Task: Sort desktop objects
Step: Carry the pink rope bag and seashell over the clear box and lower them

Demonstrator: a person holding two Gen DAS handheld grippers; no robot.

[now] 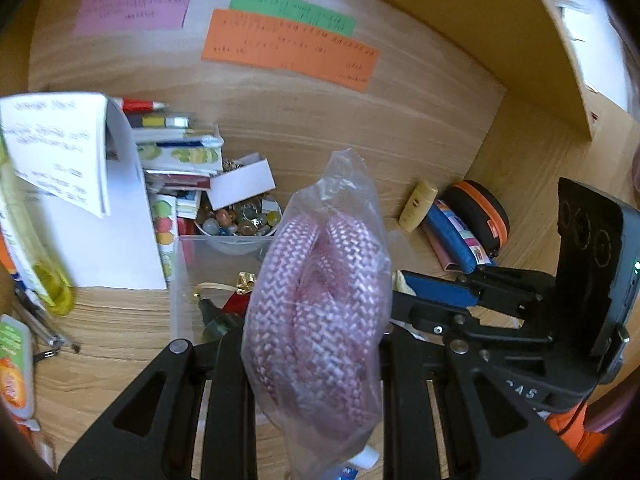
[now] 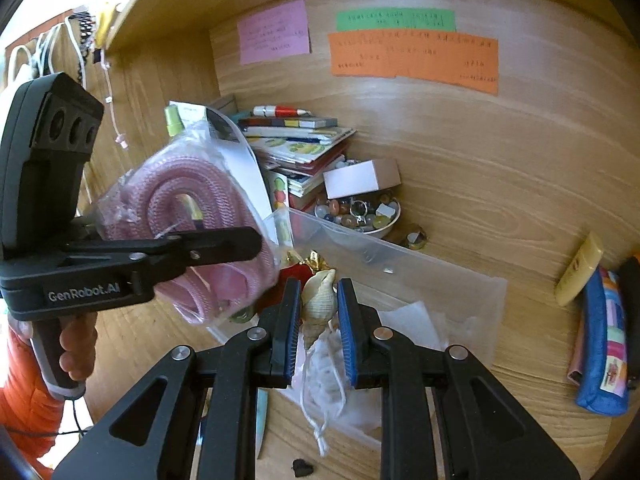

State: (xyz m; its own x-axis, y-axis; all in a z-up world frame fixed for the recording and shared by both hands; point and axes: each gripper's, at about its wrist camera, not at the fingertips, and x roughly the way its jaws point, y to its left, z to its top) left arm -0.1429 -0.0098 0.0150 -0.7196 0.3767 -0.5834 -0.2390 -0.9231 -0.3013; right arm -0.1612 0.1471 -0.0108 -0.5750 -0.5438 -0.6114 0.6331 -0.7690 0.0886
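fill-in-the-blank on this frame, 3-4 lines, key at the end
1. The left gripper is shut on a clear bag holding a coiled ____ rope.
2. The right gripper is shut on a ____.
3. The bowl by the clear bin is full of small ____.
4. Of the three notes on the back panel, the widest is ____.

Missing words: pink; seashell; stones; orange

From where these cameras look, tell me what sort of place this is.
Most likely a home study desk set in a wooden alcove. Coloured paper notes are stuck on the back panel, a stack of books sits against it, and a blue pencil case lies on the desktop.
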